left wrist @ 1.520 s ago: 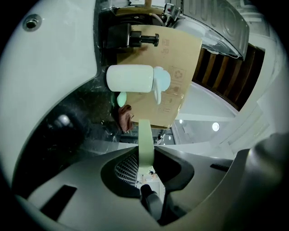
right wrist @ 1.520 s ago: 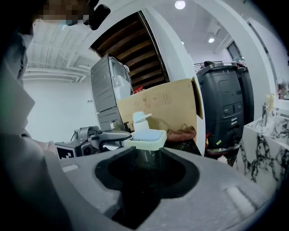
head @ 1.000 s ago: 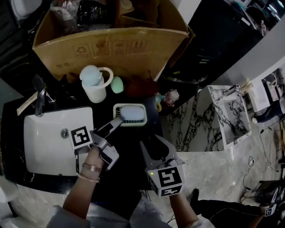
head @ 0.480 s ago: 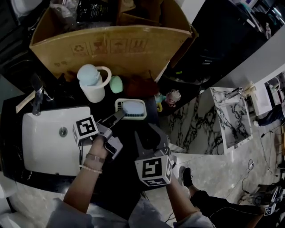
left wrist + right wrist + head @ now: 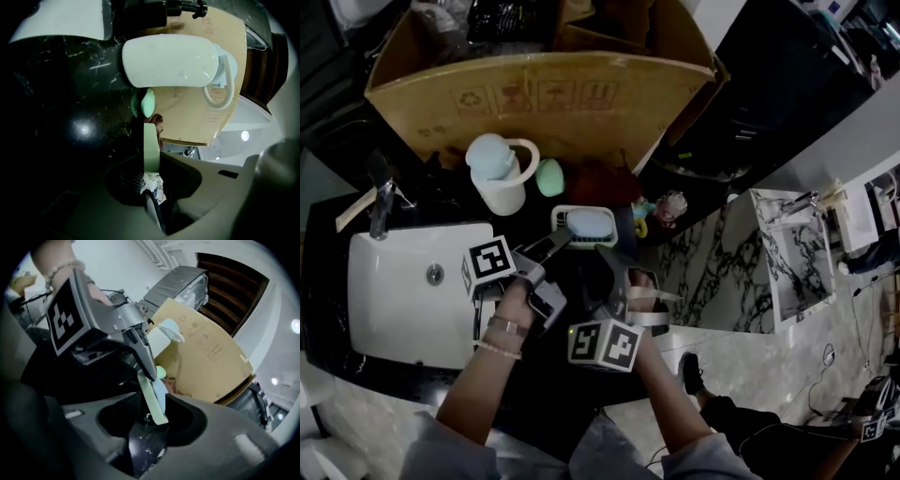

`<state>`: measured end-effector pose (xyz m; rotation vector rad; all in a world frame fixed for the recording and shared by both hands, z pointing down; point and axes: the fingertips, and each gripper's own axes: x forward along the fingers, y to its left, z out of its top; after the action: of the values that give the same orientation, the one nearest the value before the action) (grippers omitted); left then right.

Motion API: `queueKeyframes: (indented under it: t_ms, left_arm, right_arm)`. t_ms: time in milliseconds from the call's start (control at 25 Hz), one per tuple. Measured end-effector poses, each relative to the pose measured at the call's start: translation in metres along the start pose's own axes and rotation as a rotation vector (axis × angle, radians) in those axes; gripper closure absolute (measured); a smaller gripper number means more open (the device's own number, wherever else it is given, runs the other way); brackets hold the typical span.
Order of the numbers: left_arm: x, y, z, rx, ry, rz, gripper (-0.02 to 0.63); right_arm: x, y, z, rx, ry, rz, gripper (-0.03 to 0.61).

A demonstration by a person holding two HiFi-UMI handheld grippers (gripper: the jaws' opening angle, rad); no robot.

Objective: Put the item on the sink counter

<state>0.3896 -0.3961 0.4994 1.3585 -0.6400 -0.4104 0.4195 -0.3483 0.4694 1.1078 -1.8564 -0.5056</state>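
Note:
A pale green soap dish (image 5: 586,225) with a blue bar in it lies level on or just above the black sink counter (image 5: 323,272), right of the white basin (image 5: 403,291); I cannot tell if it touches. My left gripper (image 5: 561,239) is shut on the dish's near left rim. In the left gripper view the dish (image 5: 151,145) runs edge-on out of the left gripper (image 5: 152,174). My right gripper (image 5: 623,272) hangs open just below the dish's right corner. In the right gripper view the dish (image 5: 152,397) hangs from the left gripper (image 5: 146,371), its near end at the mouth of my right gripper (image 5: 150,427).
A white mug with a blue lid (image 5: 499,178) and a green egg-shaped thing (image 5: 549,178) stand behind the dish. A large open cardboard box (image 5: 534,98) fills the back. A faucet (image 5: 380,202) rises at the basin's far left. Small figurines (image 5: 666,206) sit at the counter's right end.
My right gripper has moved up and left toward the dish and rolled, so its marker cube now faces another way. The left gripper has shifted a little with the dish.

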Motion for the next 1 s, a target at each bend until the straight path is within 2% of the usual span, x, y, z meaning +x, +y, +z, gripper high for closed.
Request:
queueKeyframes:
  t_ms: [200,320,480,520,800,1000]
  left_arm:
    - [0.001,0.001,0.001,-0.016,-0.002,-0.001,0.531]
    - [0.001,0.002,0.001,-0.027,-0.002,-0.002,0.531]
    - [0.001,0.002,0.001,-0.030,0.000,-0.003,0.531]
    - [0.001,0.001,0.001,-0.030,0.000,-0.004,0.531]
    - [0.001,-0.001,0.004,-0.070,-0.001,-0.040,0.529]
    - [-0.005,-0.001,-0.004,-0.039,0.050,-0.018,0.515]
  right_arm:
    - [0.015,0.011,-0.004,-0.241,0.034,-0.031,0.424]
    - [0.023,0.019,-0.003,-0.312,0.032,-0.024,0.428]
    - [0.031,0.022,-0.005,-0.366,0.058,-0.033,0.439]
    - [0.032,0.023,-0.007,-0.376,0.065,-0.034,0.496]
    - [0.034,0.014,-0.004,-0.403,0.089,-0.043,0.504]
    - [0.036,0.020,-0.007,-0.396,0.118,-0.005,0.505]
